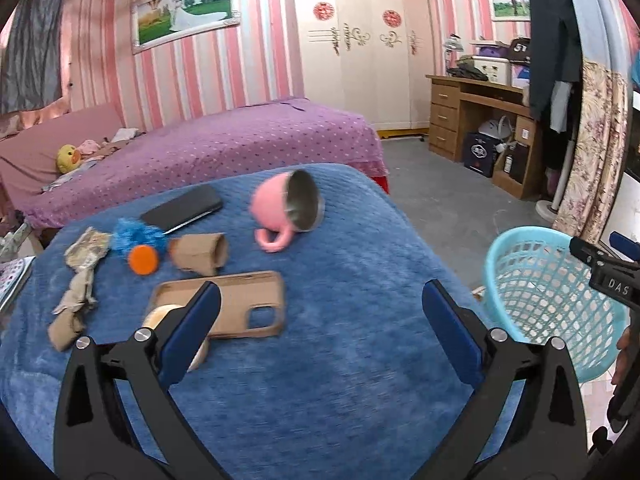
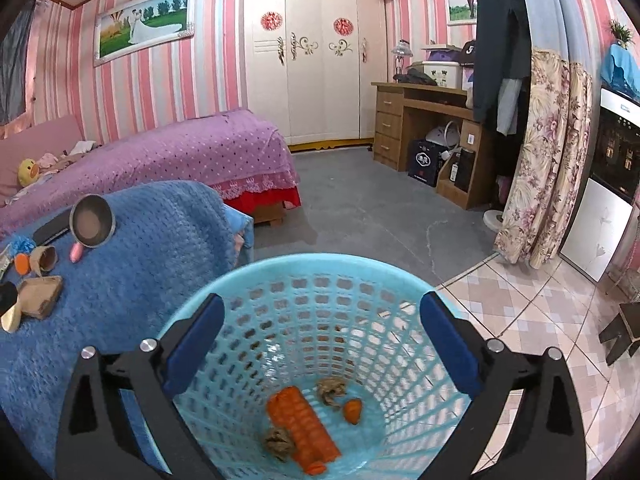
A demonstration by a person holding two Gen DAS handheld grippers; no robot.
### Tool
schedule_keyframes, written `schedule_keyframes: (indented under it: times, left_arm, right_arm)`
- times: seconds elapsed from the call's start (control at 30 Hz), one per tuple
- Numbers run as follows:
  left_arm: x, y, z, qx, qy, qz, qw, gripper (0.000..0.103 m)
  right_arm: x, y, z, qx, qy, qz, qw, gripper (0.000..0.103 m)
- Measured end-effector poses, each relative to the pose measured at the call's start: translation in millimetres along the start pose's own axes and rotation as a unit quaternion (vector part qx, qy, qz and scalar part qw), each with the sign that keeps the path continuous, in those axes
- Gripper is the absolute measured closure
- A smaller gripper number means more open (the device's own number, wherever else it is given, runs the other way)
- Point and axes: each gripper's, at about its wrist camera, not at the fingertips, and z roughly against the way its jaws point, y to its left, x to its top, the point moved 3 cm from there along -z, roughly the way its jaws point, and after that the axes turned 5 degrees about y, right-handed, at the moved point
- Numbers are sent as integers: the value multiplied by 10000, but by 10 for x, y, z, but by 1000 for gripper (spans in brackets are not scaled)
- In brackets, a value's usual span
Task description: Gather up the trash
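My left gripper stands open over a table under a blue blanket, nothing between its fingers. On the blanket lie a crumpled paper strip, a cardboard tube, an orange disc and a blue fuzzy tuft. A tape roll is partly hidden behind the left finger. My right gripper is open and empty above the light blue mesh basket. In the basket lie an orange ribbed piece, two paper wads and a small orange bit.
A tipped pink cup, a black phone and a brown phone case also lie on the blanket. The basket stands on the floor right of the table. A purple bed lies behind and a wooden desk at the far right.
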Motion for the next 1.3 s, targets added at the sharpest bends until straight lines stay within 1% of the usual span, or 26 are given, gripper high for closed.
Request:
schedule_keyframes:
  times: [0.1,0.23,0.3,0.5,0.7,0.87,1.1,1.17,1.3]
  left_arm:
    - [-55,229,36,124,15,87,9999,6]
    - [-158,540,53,270,167,200,9993,6]
    - [-183,654,67,291,212,248,9990,6]
    - [-273,1063,98,548,283,335,9975,6]
    - [-394,1432,119,757,411,414,9954,6]
    - [-502,1807,164,910,444,551,9933,6]
    - [-671,2372,120,1144,662,772,9882,6]
    - [-731,2553,70,1157,780,883,9863,6]
    - [-824,2774,-73,1203,1019,1041,9820,6]
  right_arm:
    - [2,214,34,97,-21,74,9999,7]
    - [0,534,54,234,-60,287,9993,7]
    - [-11,688,46,329,-32,394,9987,7]
    - [-88,1141,29,560,72,690,9960,7]
    - [-138,1472,53,719,107,874,9935,7]
    - [-190,1707,59,839,182,908,9922,7]
    - [-273,2094,100,999,212,1121,9884,7]
    - [-309,2222,116,1054,232,1223,9866,7]
    - [-374,2412,140,1068,257,1476,9829,7]
